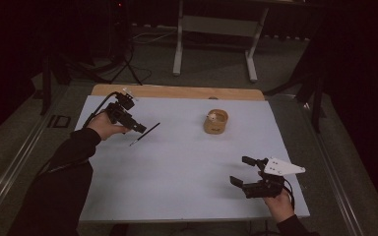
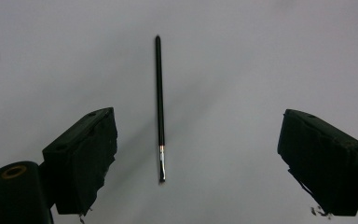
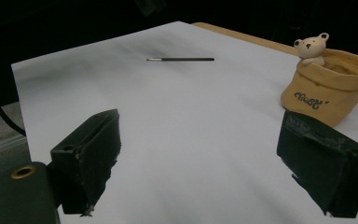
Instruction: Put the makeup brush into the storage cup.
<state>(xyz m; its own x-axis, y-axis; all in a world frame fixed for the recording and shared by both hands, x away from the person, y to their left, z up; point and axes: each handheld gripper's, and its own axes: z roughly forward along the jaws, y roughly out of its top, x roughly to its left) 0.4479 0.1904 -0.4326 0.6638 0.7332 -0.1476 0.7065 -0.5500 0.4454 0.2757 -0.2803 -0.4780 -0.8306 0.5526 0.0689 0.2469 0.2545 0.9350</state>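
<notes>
A thin black brush [image 1: 145, 133] [image 2: 160, 107] [image 3: 181, 59] lies flat on the white table top [image 1: 177, 162], bristle end toward the near side. My left gripper [image 1: 139, 128] [image 2: 196, 163] hovers just above and left of the brush, open, with the brush lying between its two jaws in the left gripper view. A tan sack-shaped pot [image 1: 216, 121] [image 3: 328, 86] with a small bear figure [image 3: 311, 48] on its rim stands right of centre. My right gripper [image 1: 241, 170] [image 3: 198, 172] is open near the front right, holding nothing.
A bare wooden strip [image 1: 177, 92] runs along the table's far edge. Beyond it stand a white desk frame [image 1: 216, 34] and a dark stand with cables [image 1: 123, 49] on the floor. Metal rails [image 1: 10, 162] flank the table.
</notes>
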